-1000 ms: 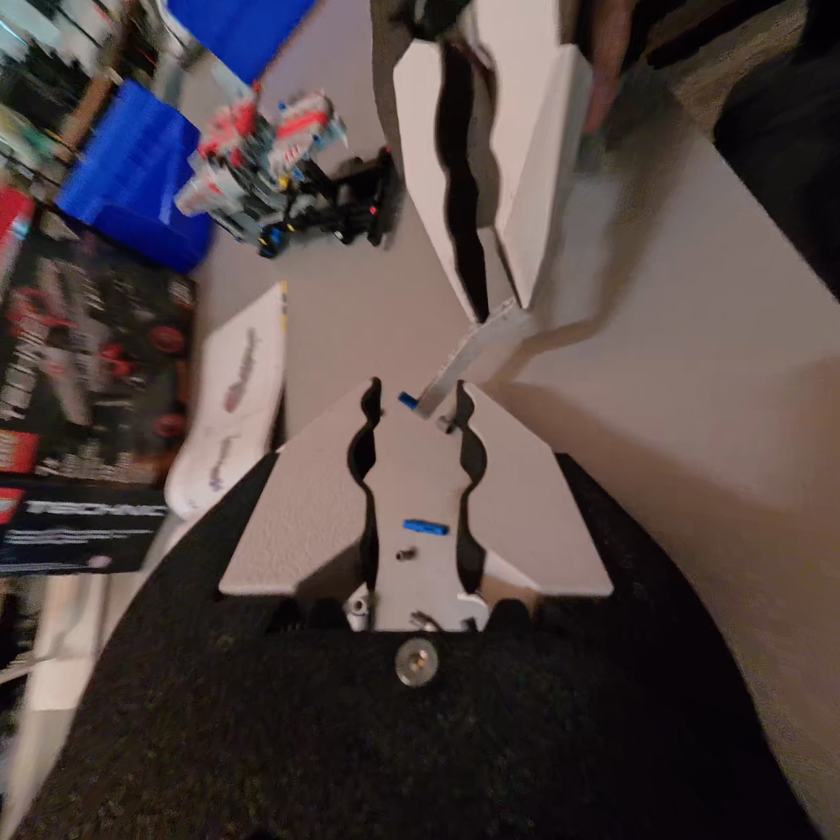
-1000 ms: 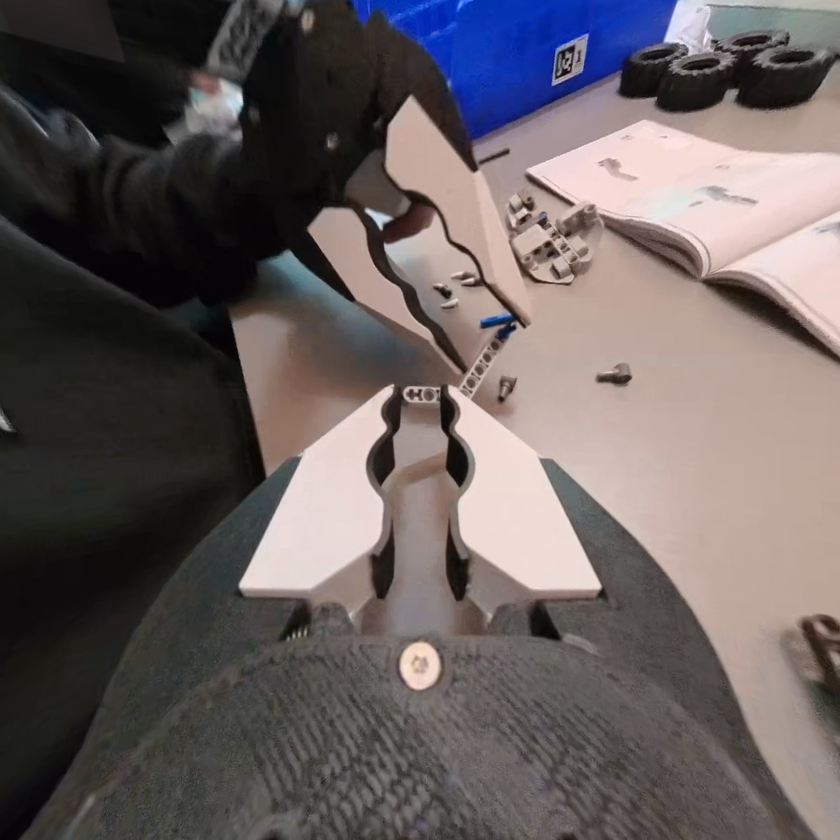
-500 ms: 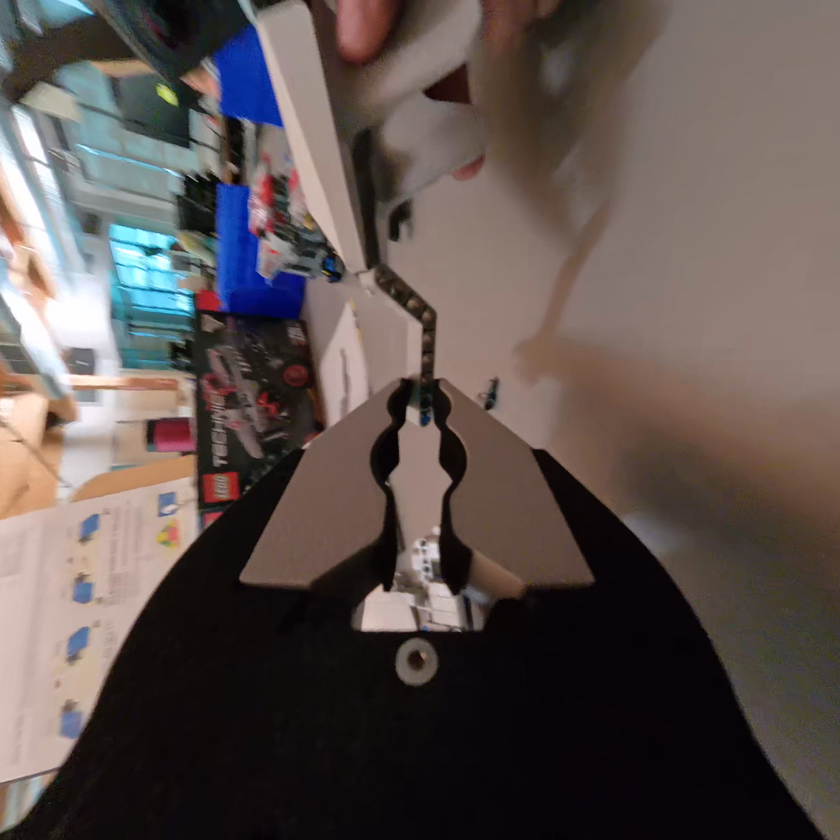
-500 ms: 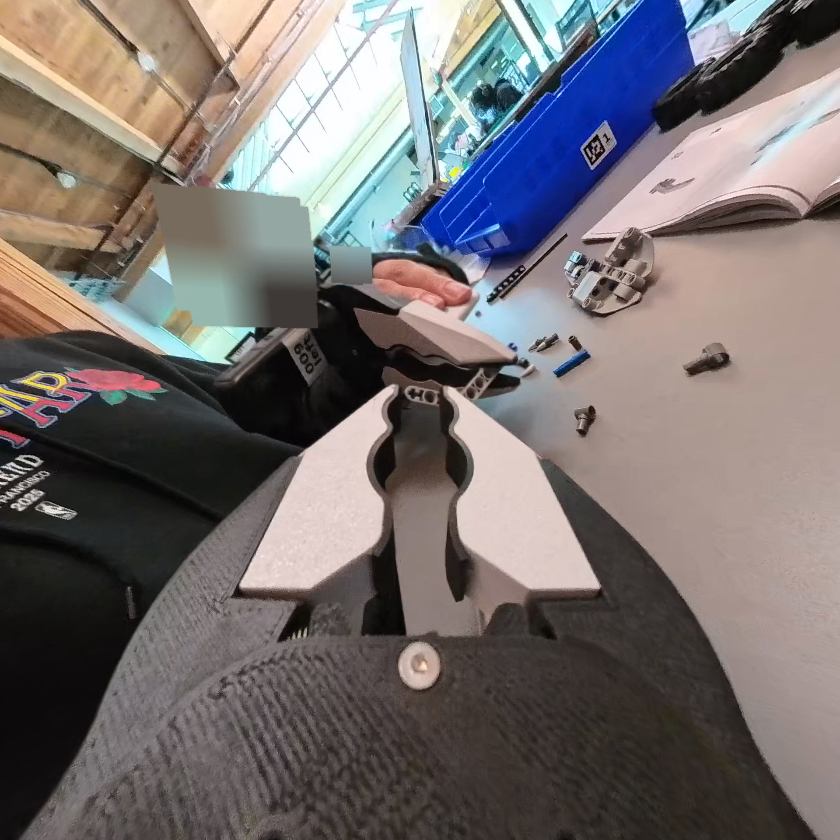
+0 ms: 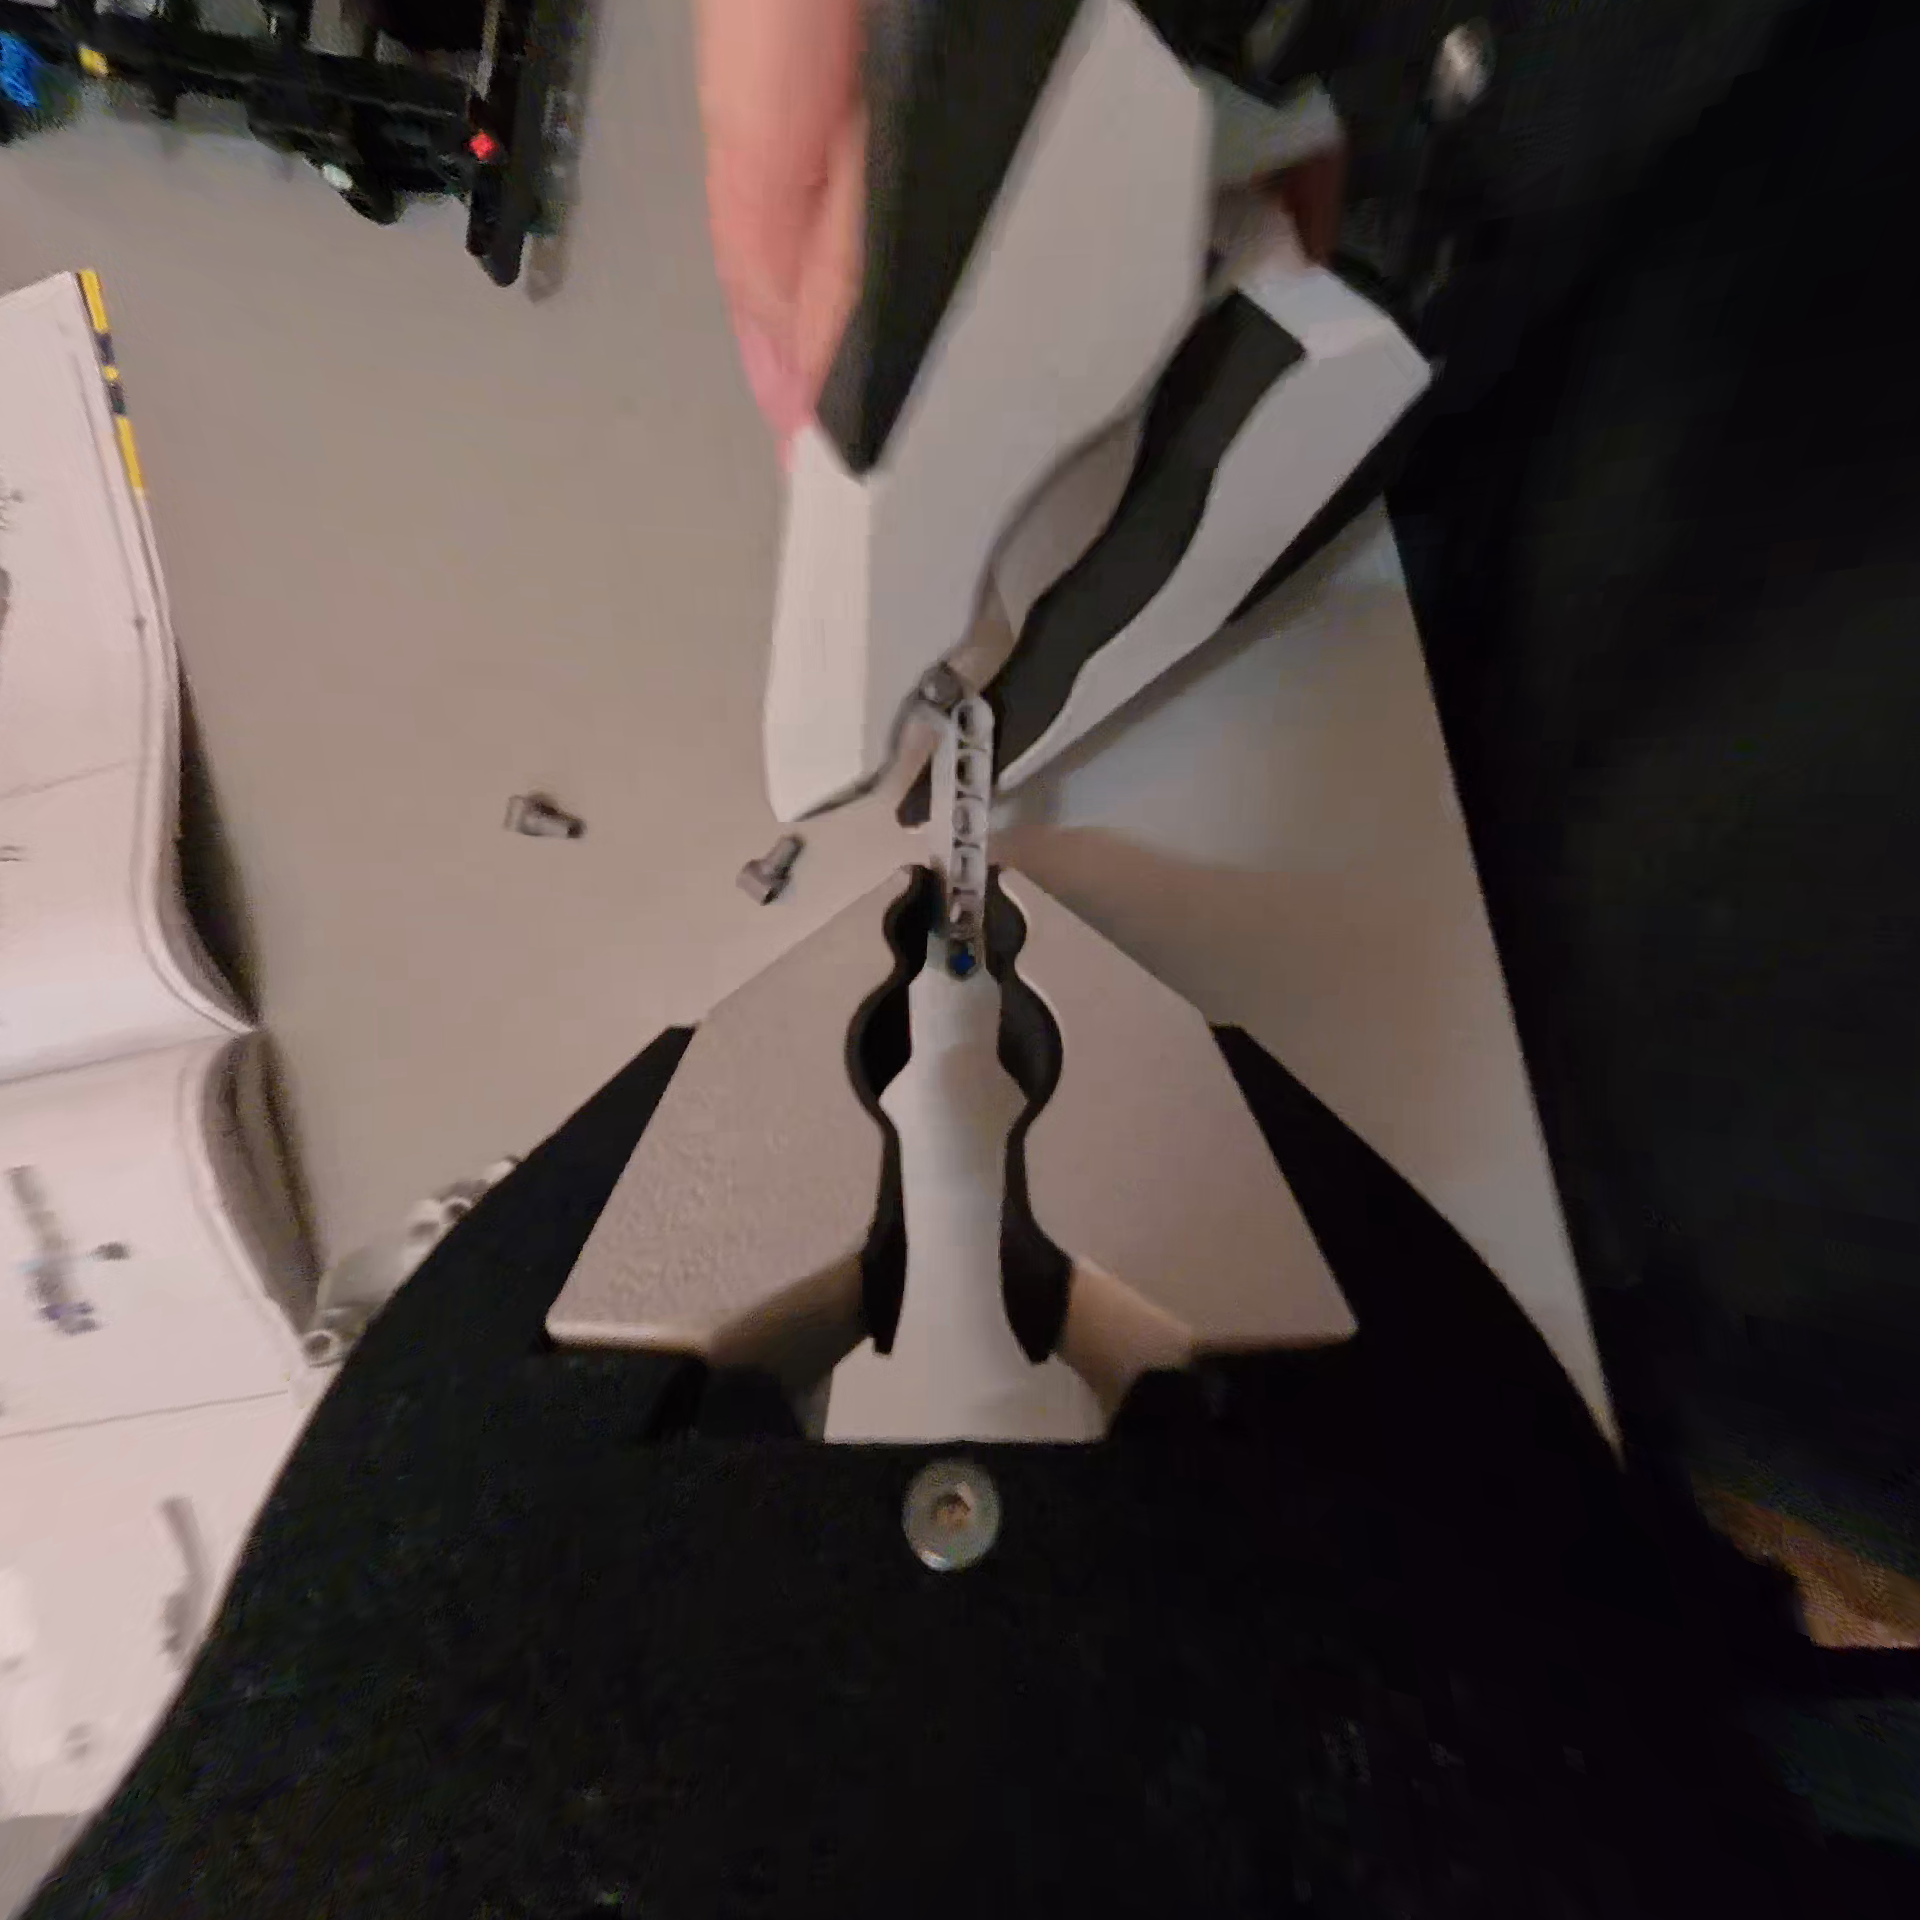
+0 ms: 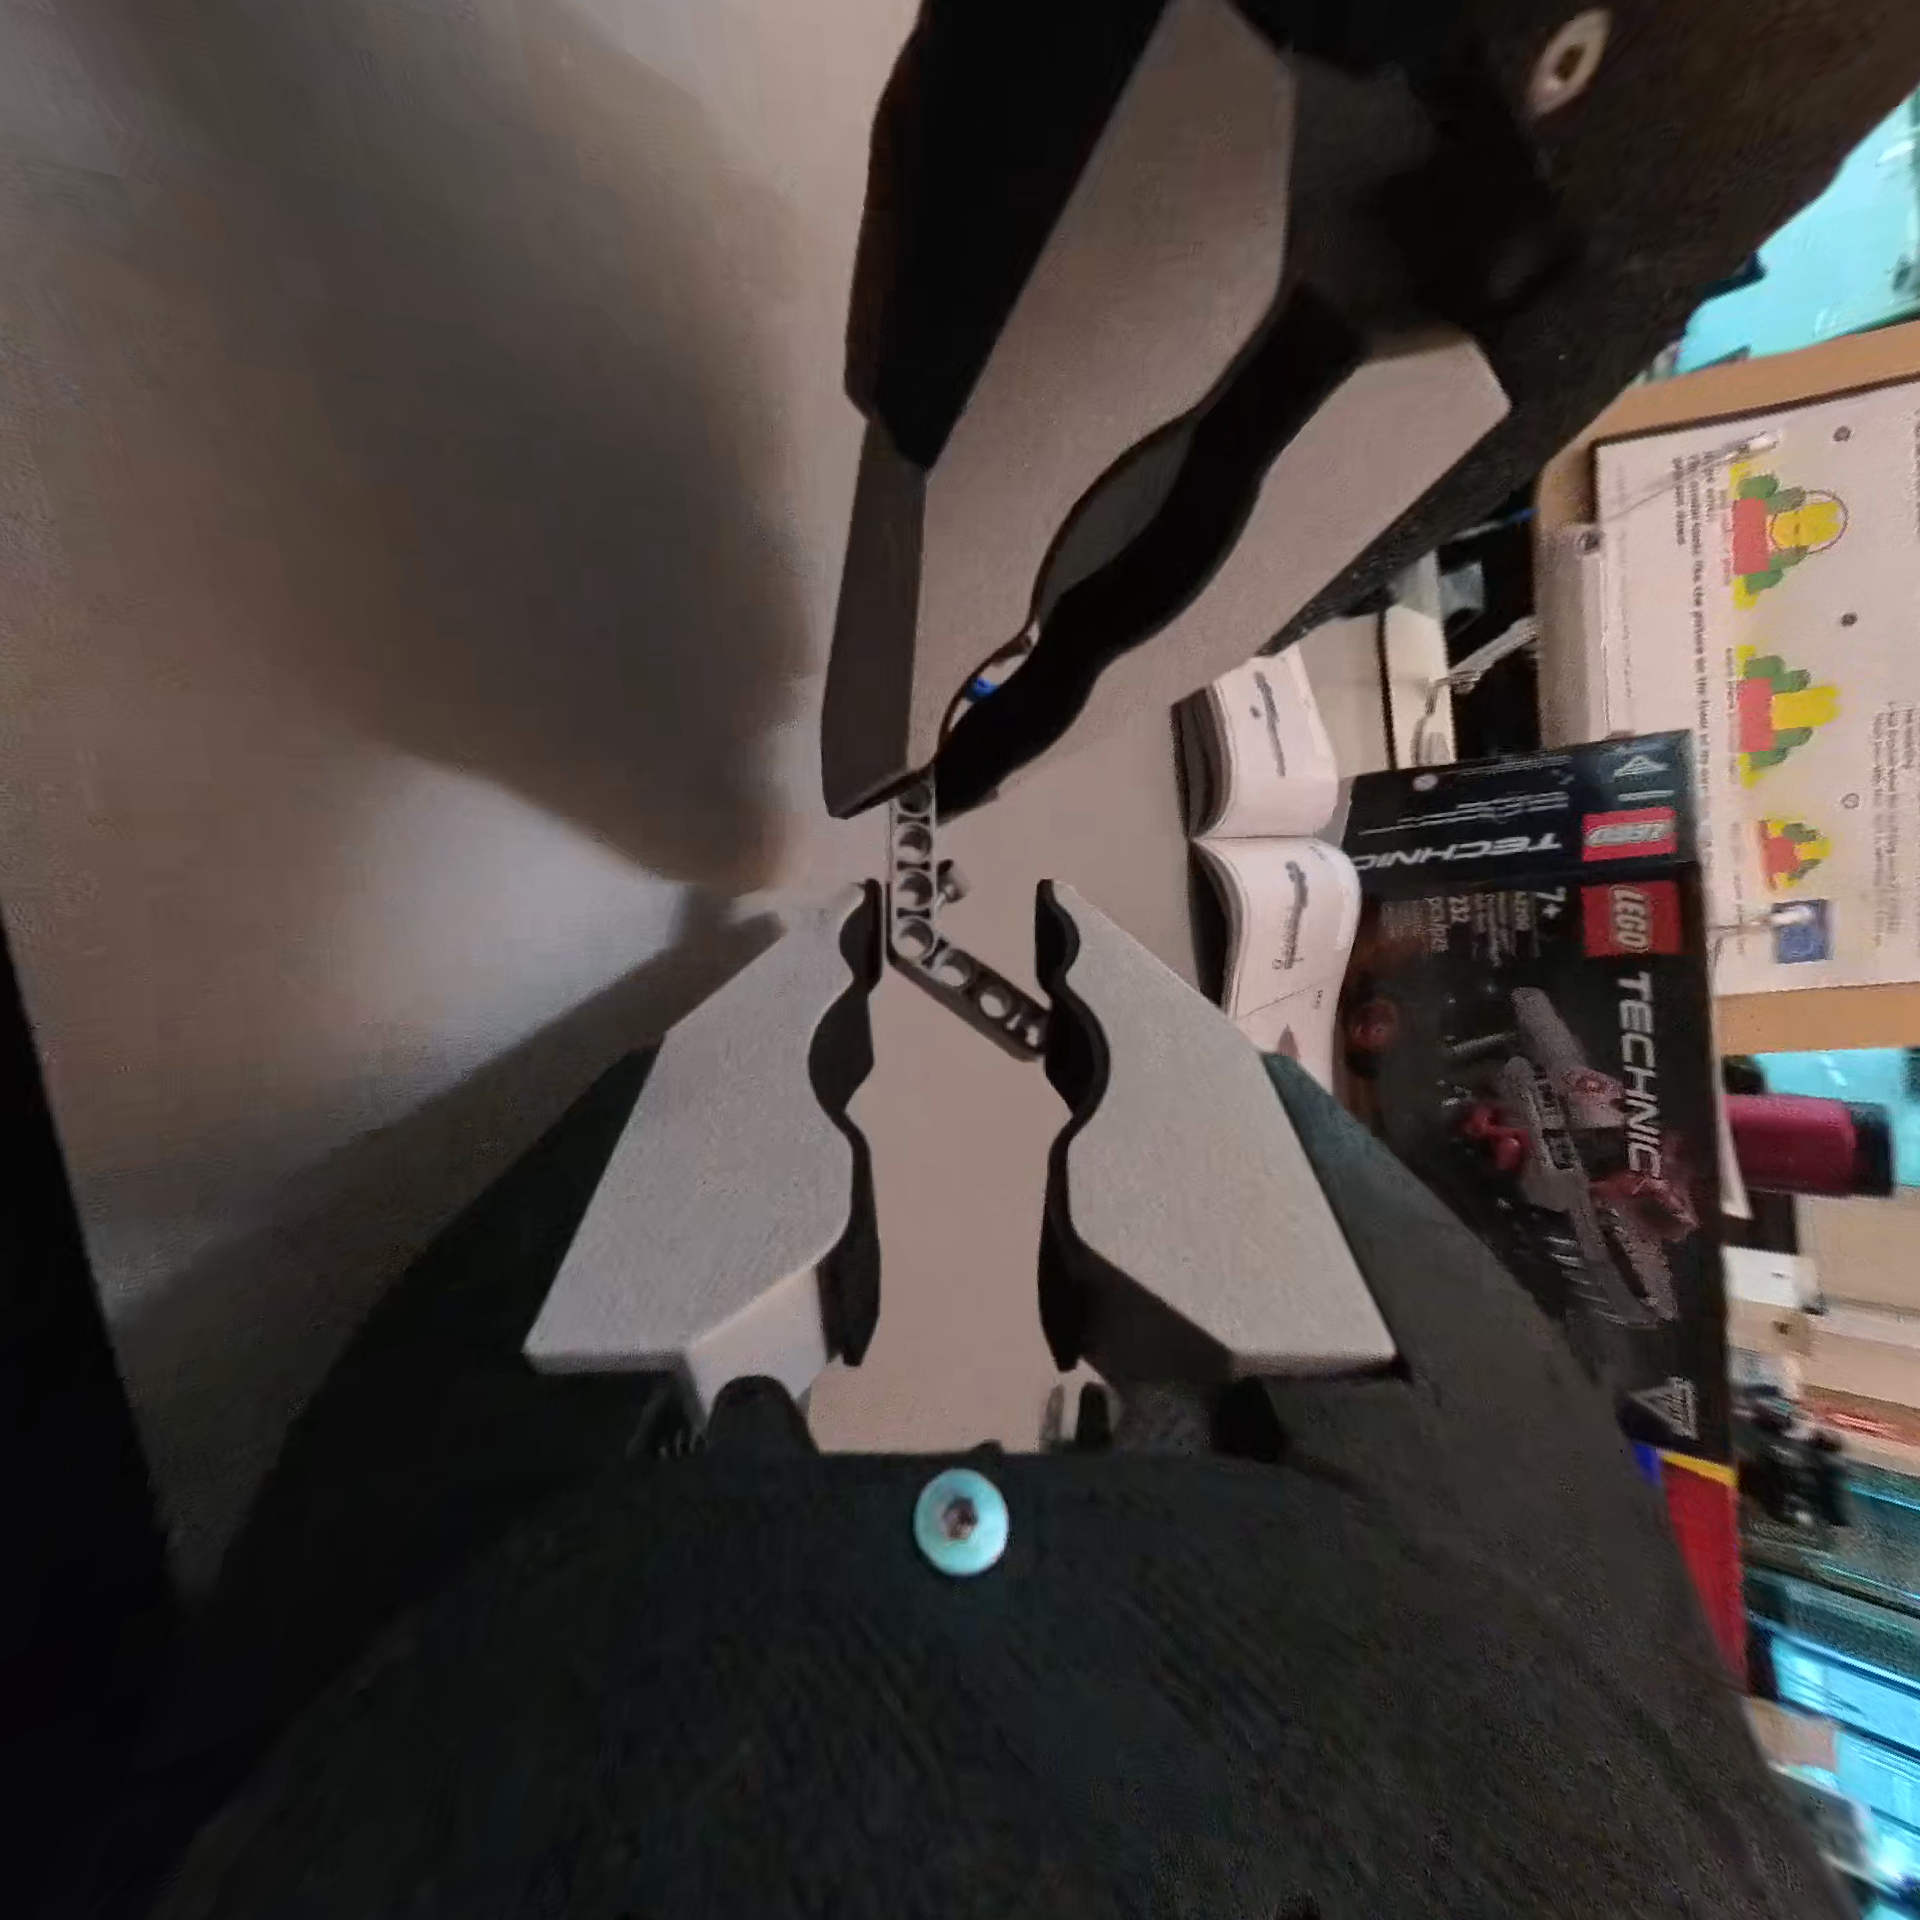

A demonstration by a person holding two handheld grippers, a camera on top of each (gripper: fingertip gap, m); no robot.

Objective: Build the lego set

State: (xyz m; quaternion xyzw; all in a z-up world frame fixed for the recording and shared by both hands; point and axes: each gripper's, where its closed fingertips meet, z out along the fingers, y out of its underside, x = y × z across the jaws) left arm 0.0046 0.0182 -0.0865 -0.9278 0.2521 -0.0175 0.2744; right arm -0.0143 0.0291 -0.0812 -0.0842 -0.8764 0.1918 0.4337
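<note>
A bent grey beam is held between two hand-held grippers above the surface.

In the left wrist view, the left hand-held gripper is seen clamped on one end of the bent grey beam, with a blue pin just behind its tips. The right hand-held gripper is seen opposite it, tip to tip, beside a person's hand. In the right wrist view, the right hand-held gripper is shown with its jaws apart; the angled end of the beam lies between them, touching the right finger's inner edge, while the straight end is gripped by the left hand-held gripper. Two small grey connectors lie on the pale surface near an open booklet. A dark set box is seen at the right, beside a pink bottle.
</note>
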